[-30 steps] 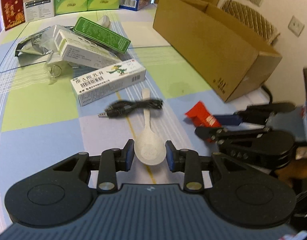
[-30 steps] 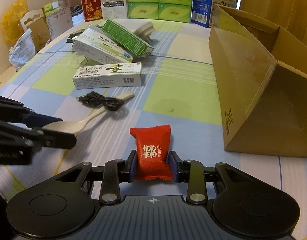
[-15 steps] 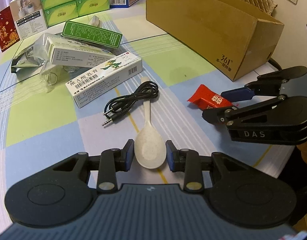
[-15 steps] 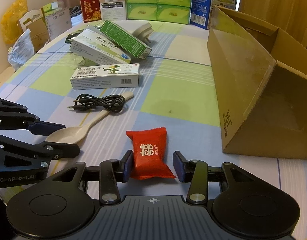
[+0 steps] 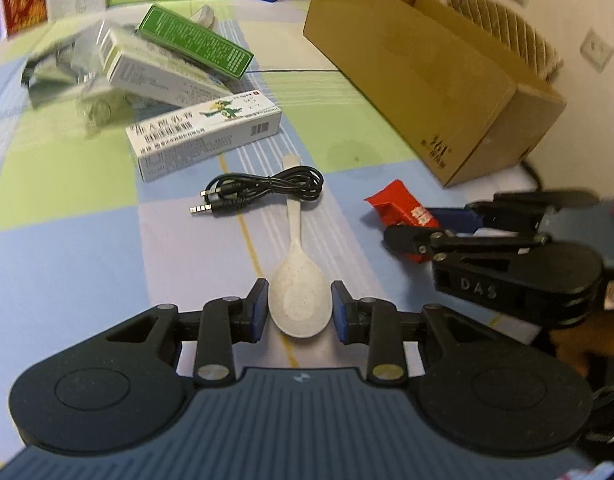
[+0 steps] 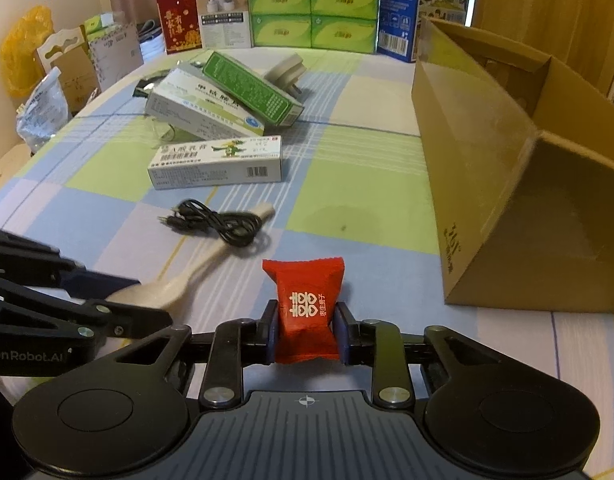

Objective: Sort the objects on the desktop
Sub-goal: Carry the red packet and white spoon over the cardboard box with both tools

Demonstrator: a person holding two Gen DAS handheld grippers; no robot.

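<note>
Left hand-held gripper: jaws apart, bracketing the bowl of the speckled cream plastic spoon, small gap each side, not clamped. The spoon lies flat on the checked green, blue and lilac cloth-covered table, long axis running 6 to 12 o'clock from the gripper, handle tip at 12. The coiled black audio cable is draped across the handle near that tip, so lifting the spoon will likely drag it.

Right hand-held gripper: clamped on the red crinkly foil candy packet with white characters; the wrapper is pinched in at the pads, its upper half sticking out toward 12.

The open brown corrugated cardboard box sits at about 2 o'clock from the right gripper, near. My read: that's the drop target, and the right side is closer to it.

A white rectangular carton with a green crocodile print lies at 11 o'clock past the cable, with more glossy cartons piled behind.
</note>
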